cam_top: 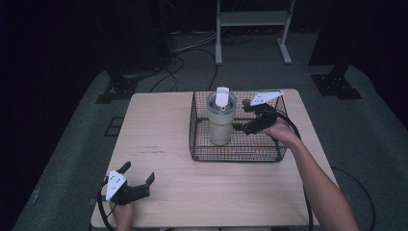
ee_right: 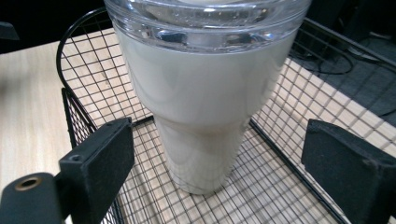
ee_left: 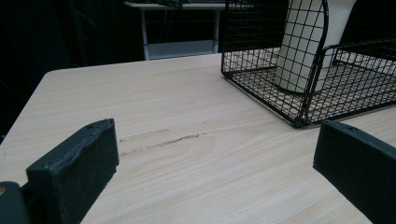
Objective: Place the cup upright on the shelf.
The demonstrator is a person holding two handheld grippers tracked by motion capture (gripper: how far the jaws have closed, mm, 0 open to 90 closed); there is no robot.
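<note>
Reaching into the wire basket (cam_top: 202, 154) right of frame centre, the right gripper (cam_top: 239, 119) stands with jaws spread beside the cream tumbler (cam_top: 221, 126), not yet clasping it; the grasp and any lift seem left to do. Low at the left, the left gripper (cam_top: 139, 179) rests open. The tumbler's lid is cropped in the right gripper view.

Ahead of the right gripper (ee_right: 219, 158), the tumbler (ee_right: 205, 93) is cut off at its lid by the top edge of the right gripper view. Beyond the left gripper (ee_left: 210, 163), the tumbler's upper part and the far side of the wire basket (ee_left: 299, 88) are cropped by the left gripper view's top and right edges. Whether the tumbler is touched by the right gripper's jaws cannot be told from the high view.
</note>
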